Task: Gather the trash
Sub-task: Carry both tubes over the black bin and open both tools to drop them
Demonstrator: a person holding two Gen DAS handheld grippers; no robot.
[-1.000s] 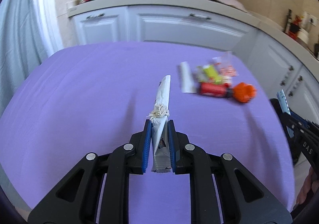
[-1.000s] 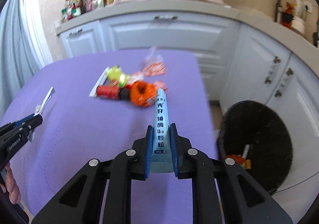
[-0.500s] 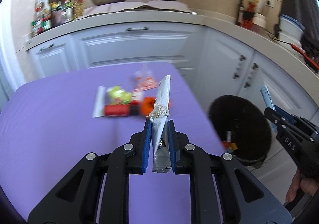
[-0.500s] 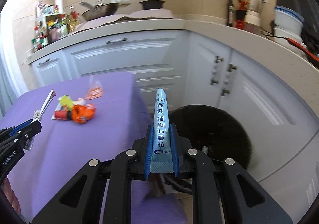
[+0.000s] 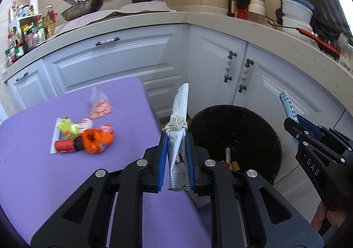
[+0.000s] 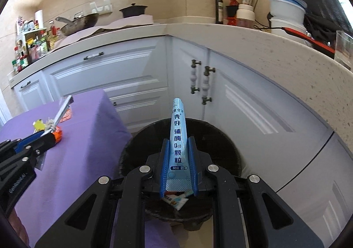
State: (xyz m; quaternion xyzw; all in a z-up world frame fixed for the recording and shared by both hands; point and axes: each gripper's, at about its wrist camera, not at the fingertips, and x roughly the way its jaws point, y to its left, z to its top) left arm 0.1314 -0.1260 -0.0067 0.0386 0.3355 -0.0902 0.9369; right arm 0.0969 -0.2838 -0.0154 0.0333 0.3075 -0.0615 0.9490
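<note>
Daylight is filling both views evenly, and the strongest brightness is coming from the upper right corner. The white cabinet doors are shining with soft glare. The wrappers on the purple desk are looking blurred, while the near parts are staying sharp. The fisheye lens is bending the countertop into a curve, and black corners are closing each picture.
</note>
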